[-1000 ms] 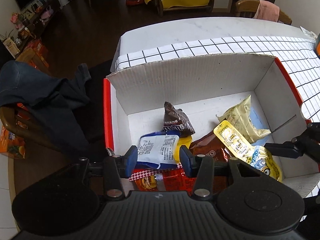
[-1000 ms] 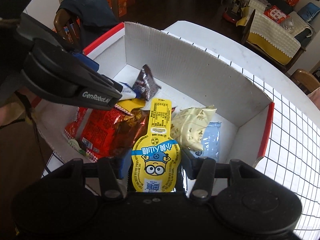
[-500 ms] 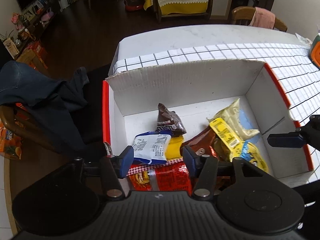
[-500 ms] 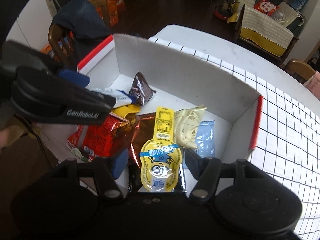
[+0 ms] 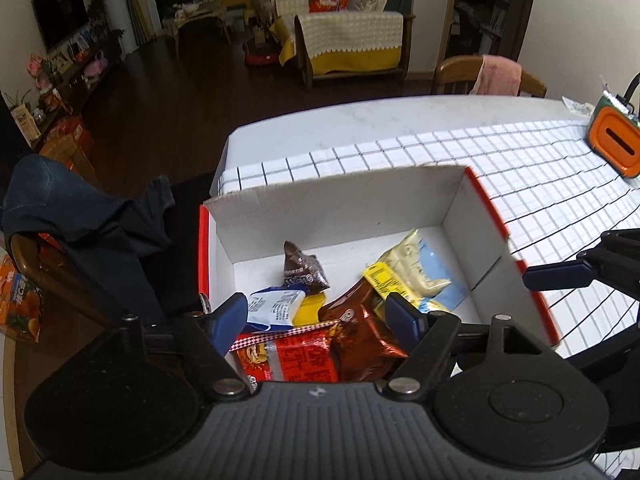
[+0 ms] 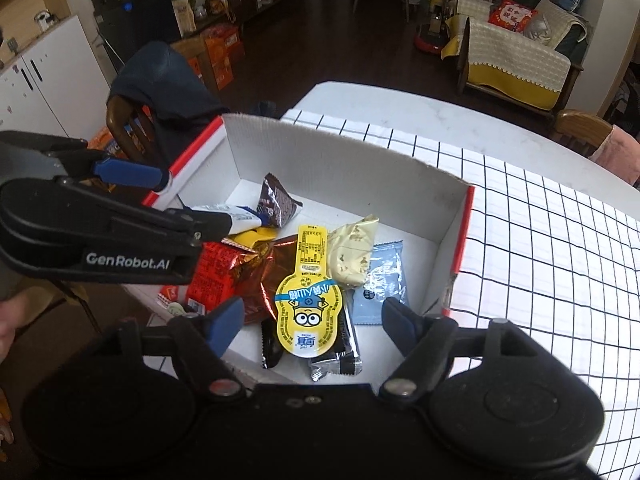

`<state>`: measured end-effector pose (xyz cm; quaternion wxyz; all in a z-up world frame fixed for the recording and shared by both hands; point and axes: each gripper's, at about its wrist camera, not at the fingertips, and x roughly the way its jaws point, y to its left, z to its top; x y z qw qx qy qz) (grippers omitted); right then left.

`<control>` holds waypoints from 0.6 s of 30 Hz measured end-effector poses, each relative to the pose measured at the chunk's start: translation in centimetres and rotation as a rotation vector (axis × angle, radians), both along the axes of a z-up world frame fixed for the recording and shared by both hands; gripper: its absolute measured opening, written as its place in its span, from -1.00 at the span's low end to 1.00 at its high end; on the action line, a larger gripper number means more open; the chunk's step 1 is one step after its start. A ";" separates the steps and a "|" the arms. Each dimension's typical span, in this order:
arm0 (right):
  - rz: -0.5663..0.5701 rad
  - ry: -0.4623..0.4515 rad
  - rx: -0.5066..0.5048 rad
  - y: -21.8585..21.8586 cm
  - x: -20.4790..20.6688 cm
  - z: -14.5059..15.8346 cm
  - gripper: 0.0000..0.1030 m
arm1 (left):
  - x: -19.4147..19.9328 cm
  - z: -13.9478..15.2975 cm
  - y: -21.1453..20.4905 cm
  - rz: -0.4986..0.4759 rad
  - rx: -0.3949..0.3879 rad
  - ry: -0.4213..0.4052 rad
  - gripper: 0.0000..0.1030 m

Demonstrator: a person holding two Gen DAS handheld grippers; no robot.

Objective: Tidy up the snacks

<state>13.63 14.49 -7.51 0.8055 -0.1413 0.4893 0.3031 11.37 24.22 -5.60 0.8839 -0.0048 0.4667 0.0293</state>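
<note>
Both left tongs (image 5: pixel 316 316) and right tongs (image 6: pixel 312 316) gape wide, empty, above the box (image 6: pixel 344 152) on the counter (image 5: pixel 560 184). Snacks sit piled inside, yellow minion pack (image 6: pixel 308 300) topmost. Risk: loose stacked foil packs slip or a neighbour gets pinched on the next grab.

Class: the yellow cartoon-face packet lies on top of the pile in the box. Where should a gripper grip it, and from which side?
Grip the yellow packet at its narrow neck, coming straight down from above with a finger on each long edge. It lies flat, uppermost, and the neck is slimmer than the round end, so the open right gripper should span it easily.
</note>
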 end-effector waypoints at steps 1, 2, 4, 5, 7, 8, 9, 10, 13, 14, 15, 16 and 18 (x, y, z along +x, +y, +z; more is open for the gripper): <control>-0.001 -0.003 0.009 -0.3 -0.1 0.3 0.52 | -0.2 0.4 -0.2 0.002 0.000 -0.009 0.52; -0.003 -0.007 0.018 -0.5 -0.2 0.6 0.56 | -0.5 0.7 -0.4 0.007 0.002 -0.019 0.53; -0.003 -0.012 0.035 -1.1 -0.4 1.0 0.58 | -0.9 1.3 -0.9 0.012 0.009 -0.038 0.54; -0.003 -0.014 0.043 -1.4 -0.5 1.2 0.60 | -1.1 1.6 -1.1 0.016 0.013 -0.048 0.55; -0.002 -0.018 0.062 -2.1 -0.6 1.7 0.67 | -1.5 2.2 -1.6 0.021 0.013 -0.063 0.59; -0.002 -0.019 0.073 -2.5 -0.7 1.9 0.71 | -1.7 2.5 -1.8 0.026 0.011 -0.070 0.60; -0.002 -0.018 0.081 -2.9 -0.7 2.0 0.77 | -1.8 2.7 -2.0 0.030 0.012 -0.074 0.62; -0.003 -0.019 0.092 -3.4 -0.7 2.2 0.80 | -1.9 2.9 -2.4 0.032 0.014 -0.077 0.62; -0.007 -0.030 0.123 -4.7 -0.8 2.6 0.85 | -2.3 3.5 -3.3 0.038 0.032 -0.082 0.62; -0.008 -0.031 0.133 -5.1 -0.8 2.7 0.86 | -2.5 3.6 -3.6 0.039 0.033 -0.082 0.62; -0.008 -0.028 0.147 -5.6 -0.8 2.8 0.86 | -2.6 3.8 -3.9 0.041 0.036 -0.079 0.62; -0.007 -0.025 0.162 -6.1 -0.7 2.9 0.86 | -2.8 4.0 -4.2 0.043 0.039 -0.080 0.62; -0.007 -0.028 0.184 -7.1 -0.8 3.3 0.91 | -3.2 4.3 -4.7 0.051 0.042 -0.084 0.62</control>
